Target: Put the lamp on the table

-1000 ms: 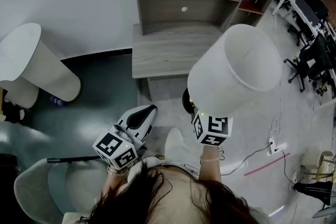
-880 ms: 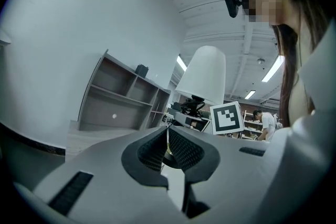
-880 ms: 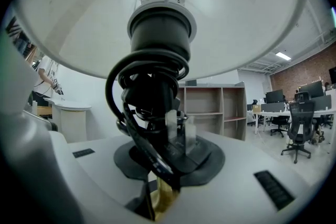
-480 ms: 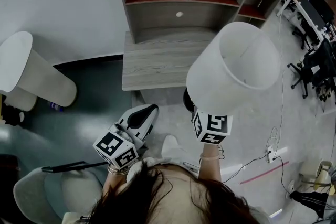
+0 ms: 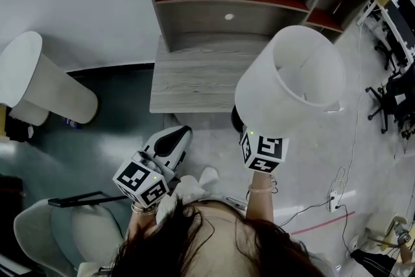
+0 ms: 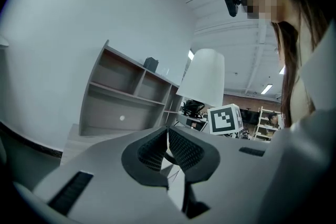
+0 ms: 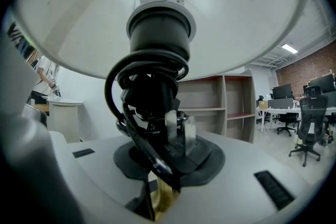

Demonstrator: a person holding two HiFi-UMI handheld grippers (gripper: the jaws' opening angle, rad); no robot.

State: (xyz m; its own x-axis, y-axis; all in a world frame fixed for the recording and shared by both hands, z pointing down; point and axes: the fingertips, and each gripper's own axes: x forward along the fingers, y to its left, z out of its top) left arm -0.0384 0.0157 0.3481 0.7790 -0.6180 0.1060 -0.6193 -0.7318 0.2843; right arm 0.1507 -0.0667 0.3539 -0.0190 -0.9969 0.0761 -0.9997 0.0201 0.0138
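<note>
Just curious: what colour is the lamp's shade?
The lamp's shade is plain white, best seen in the head view.

Lamp (image 7: 159,34) — stem tight between jaws

The head view looks steeply down from above the person onto the left claw (image 5: 183,134) and right claw (image 5: 240,132). Each claw view sits close behind its own jaws. The left one faces the shelf unit (image 6: 118,97) ahead of it. The right one looks up under the lamp (image 7: 157,34) just above it. All three views share that shelf unit.
</note>
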